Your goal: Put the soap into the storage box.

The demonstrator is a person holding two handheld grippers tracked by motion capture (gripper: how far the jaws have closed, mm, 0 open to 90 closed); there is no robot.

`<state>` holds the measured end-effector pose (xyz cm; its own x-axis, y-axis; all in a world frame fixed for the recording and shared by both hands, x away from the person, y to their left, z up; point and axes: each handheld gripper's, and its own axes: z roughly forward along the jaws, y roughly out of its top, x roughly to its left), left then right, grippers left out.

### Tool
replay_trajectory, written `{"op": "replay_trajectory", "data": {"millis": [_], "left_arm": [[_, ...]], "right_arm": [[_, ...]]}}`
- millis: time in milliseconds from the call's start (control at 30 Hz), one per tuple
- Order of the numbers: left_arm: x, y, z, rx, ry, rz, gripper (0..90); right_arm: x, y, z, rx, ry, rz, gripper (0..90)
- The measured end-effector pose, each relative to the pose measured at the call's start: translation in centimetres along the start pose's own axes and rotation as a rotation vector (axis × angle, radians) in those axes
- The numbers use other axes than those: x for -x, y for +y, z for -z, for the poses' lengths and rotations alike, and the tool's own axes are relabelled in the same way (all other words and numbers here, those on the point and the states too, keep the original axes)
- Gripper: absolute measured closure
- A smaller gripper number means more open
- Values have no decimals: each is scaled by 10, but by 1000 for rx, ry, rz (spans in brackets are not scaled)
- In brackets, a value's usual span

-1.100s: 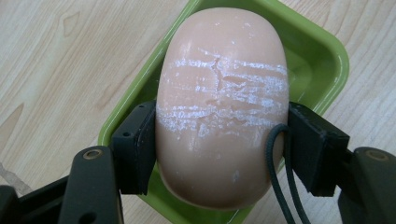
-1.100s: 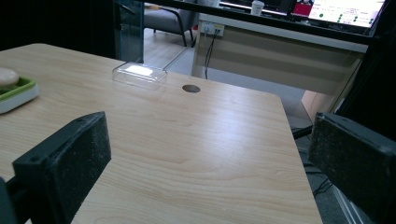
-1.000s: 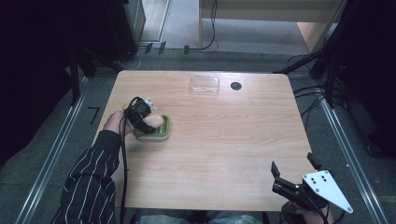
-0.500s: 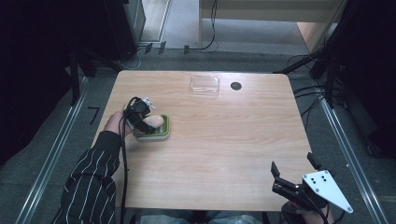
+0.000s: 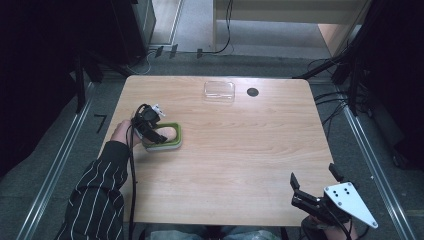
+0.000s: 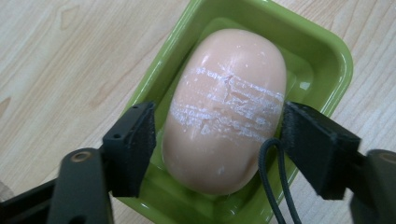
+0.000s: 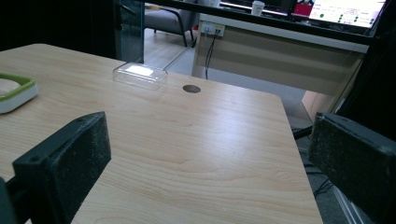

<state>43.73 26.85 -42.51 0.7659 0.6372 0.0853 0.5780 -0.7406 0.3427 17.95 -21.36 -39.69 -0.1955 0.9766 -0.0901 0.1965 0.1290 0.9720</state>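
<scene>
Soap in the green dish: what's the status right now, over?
Left gripper open, jaws either side of the soap in its green dish. Right gripper open, at table's near edge. Clear lid far off, nothing blocking.

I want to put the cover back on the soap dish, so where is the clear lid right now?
In the high view the clear lid lies at the table's far edge, just left of the round cable hole, well apart from the green soap dish at the left.
</scene>
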Motion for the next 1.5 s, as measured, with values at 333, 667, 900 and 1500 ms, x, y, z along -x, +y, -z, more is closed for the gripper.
{"op": "replay_trajectory", "data": {"millis": [333,667,900,1500], "left_arm": [[3,-3,10,21,38,42,139],[15,-7,21,5,45,75,122],[20,-14,23,-30,45,93,88],[53,-17,37,-48,55,79,70]], "right_arm": [[0,0,0,1,-1,-6,0],[-1,0,0,3,5,-5,0],[-1,1,-1,2,8,-3,0],[1,0,1,3,3,-11,0]]}}
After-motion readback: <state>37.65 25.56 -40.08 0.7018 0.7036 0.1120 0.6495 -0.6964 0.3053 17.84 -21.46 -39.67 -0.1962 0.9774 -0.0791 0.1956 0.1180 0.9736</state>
